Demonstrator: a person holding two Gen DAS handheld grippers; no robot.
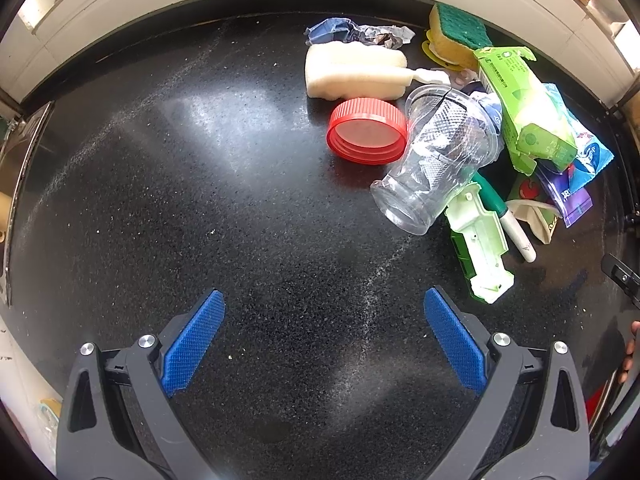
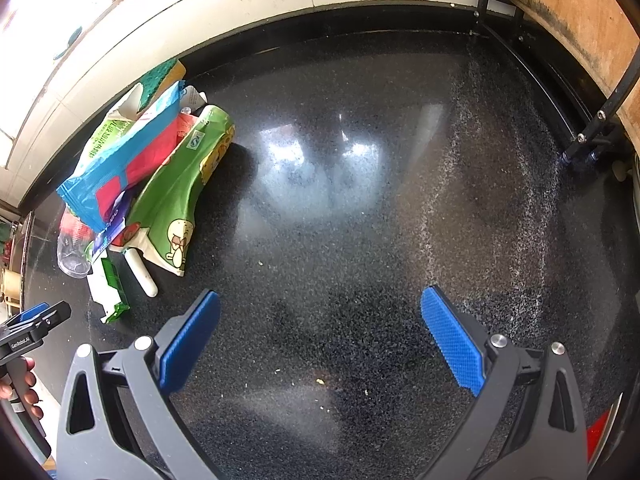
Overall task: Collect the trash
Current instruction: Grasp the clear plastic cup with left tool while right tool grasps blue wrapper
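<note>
Up ahead and right of the left gripper (image 1: pixel 324 336), spread wide and empty like the right gripper (image 2: pixel 320 336), lies the clear cup (image 1: pixel 436 156) — light, crushable, slick, so I'd pinch its rim gently.

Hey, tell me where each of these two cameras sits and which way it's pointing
Left wrist: on the left gripper, looking forward and down at the black speckled countertop, red plastic lid and crushed clear plastic cup; open blue-padded fingers show.
Right wrist: on the right gripper, facing mostly bare countertop; open fingers, the left gripper and a hand show.
Shared: cup, green-and-yellow sponge, white marker.
</note>
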